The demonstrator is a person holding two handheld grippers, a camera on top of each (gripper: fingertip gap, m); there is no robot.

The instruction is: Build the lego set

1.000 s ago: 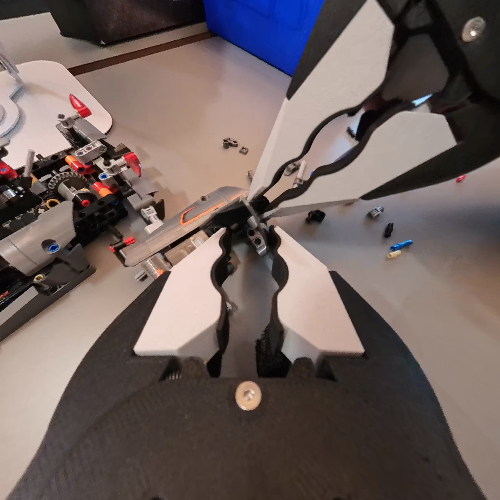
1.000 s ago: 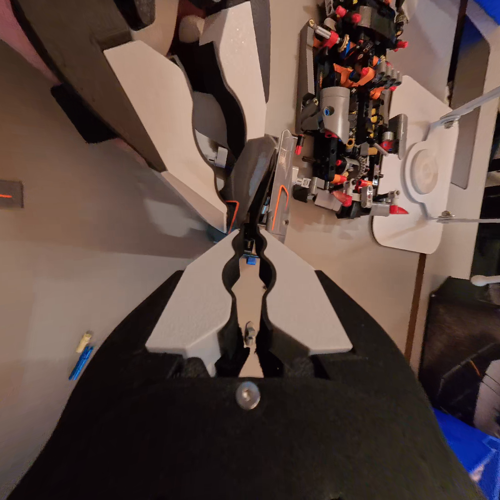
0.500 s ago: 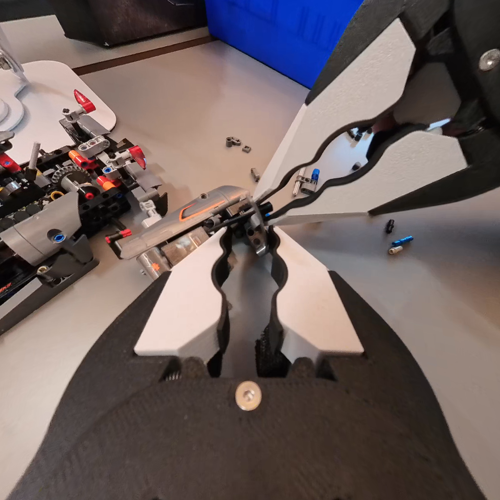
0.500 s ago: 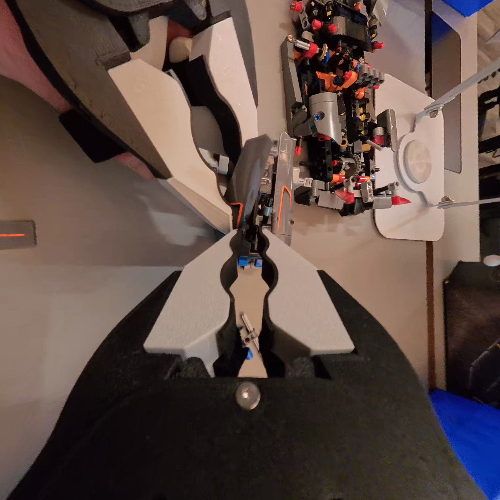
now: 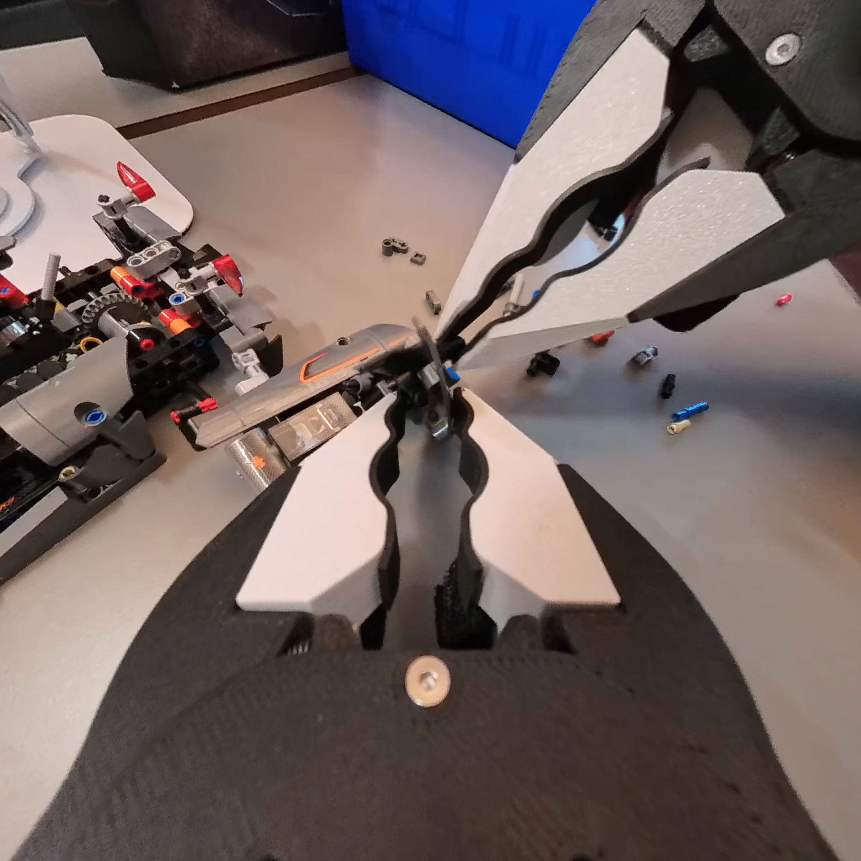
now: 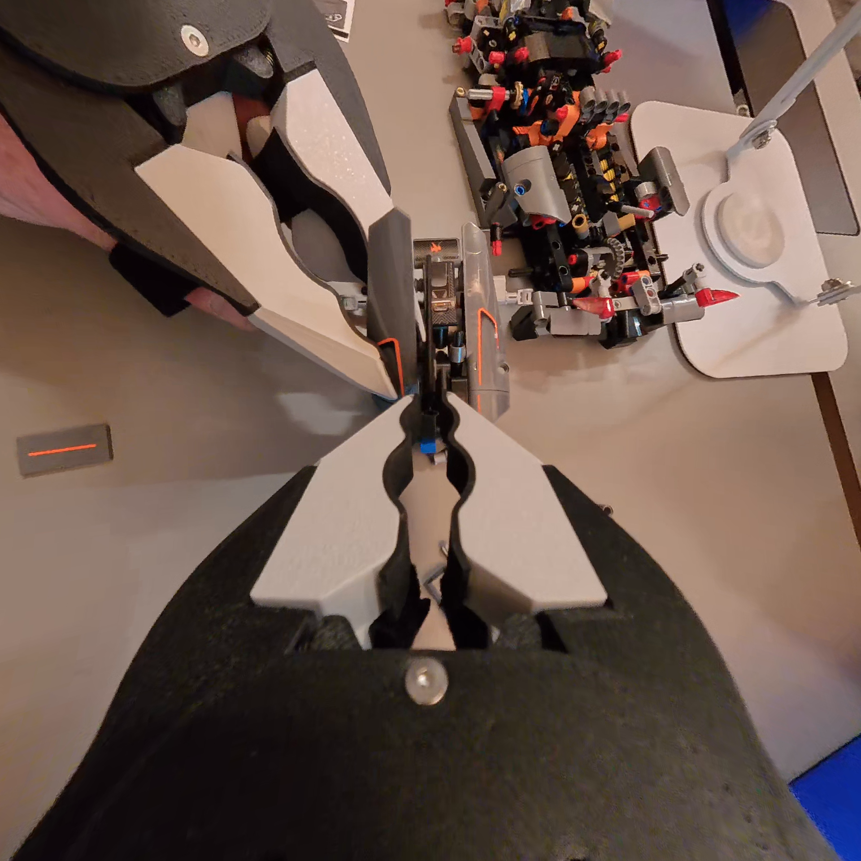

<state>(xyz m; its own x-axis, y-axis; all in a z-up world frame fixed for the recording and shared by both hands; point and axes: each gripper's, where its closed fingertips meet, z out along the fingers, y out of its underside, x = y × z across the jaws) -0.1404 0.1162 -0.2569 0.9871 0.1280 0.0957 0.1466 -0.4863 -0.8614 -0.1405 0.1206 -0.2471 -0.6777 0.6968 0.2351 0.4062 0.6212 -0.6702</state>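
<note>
Left wrist view. The left tool (image 5: pixel 431 410) sits at the centre of the frame, its fingers pressed in on the near end of a small grey sub-assembly (image 5: pixel 326 372) with orange trim, pinching a dark grey piece that hangs from that end. The grip looks meant to steady the sub-assembly just above the table (image 5: pixel 326 186), so the other side can be worked on. From the upper right the right tool (image 5: pixel 454 351) reaches in, its tips closed on a black rod at the same end, beside a bit of blue. The two tools nearly touch there. The large lego chassis (image 5: pixel 116 335) lies at the left edge, near the sub-assembly, probably kept close for joining later. Loose pins (image 5: pixel 689 411) are scattered at the right, well apart from the work.

Right wrist view. The right tool (image 6: pixel 426 414) is at the centre, pinching a thin black rod (image 6: pixel 427 345) that runs up the frame between the sub-assembly's two grey side panels. A small blue piece (image 6: pixel 428 447) sits just behind the tips. Lining the tool up with the rod suggests it is being pushed or pulled along its length, though I cannot tell which. The left tool (image 6: pixel 386 372) comes in from the upper left and clamps the darker panel as a brace. The chassis fills the upper right, partly over a white stand base (image 6: pixel 768 326). A grey tile with an orange line (image 6: pixel 65 449) lies alone at the left edge, likely waiting its turn.
</note>
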